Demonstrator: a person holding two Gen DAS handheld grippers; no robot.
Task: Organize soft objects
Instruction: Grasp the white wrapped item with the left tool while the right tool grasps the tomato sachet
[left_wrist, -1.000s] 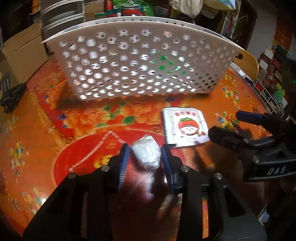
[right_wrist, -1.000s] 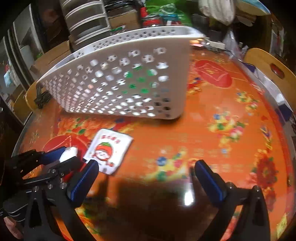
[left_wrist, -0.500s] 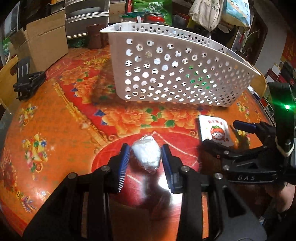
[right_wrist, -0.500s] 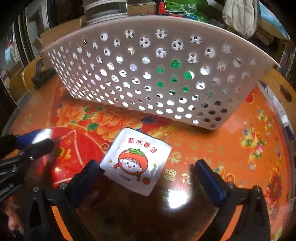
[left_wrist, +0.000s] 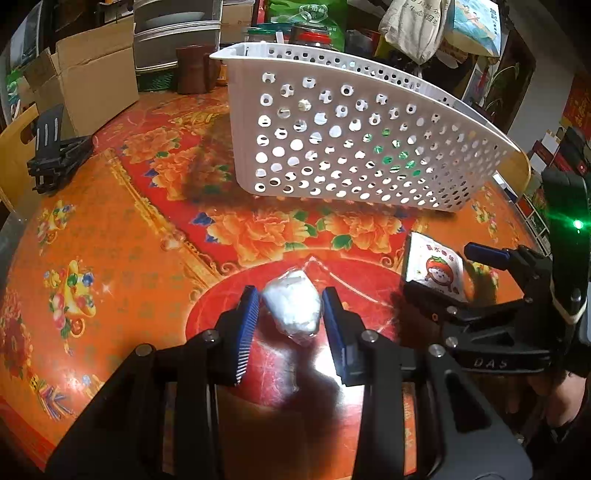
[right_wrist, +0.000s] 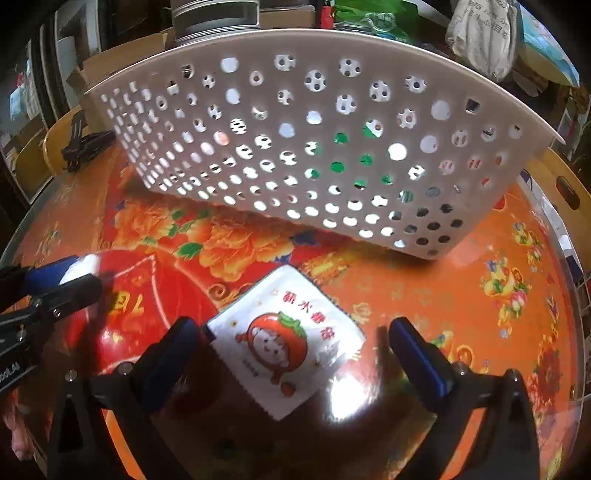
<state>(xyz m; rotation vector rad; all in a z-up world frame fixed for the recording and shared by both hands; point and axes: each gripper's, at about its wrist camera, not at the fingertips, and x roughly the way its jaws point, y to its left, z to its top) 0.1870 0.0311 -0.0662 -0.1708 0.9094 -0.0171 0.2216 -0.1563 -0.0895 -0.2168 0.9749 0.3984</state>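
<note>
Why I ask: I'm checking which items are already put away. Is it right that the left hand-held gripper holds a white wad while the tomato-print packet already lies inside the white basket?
Not quite. The left hand-held gripper does hold the white wad, but the tomato-print packet lies on the table in front of the white basket, between the open fingers of the right hand-held gripper. The right wrist view shows it.

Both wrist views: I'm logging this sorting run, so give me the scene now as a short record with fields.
surface: round table with an orange and red floral cover
container: white perforated basket, standing on the table behind both items
left tool: shut on a white wrapped bundle
right tool: open, straddling the tomato-print packet
packet: lying flat on the table, not gripped
items outside basket: two
</note>
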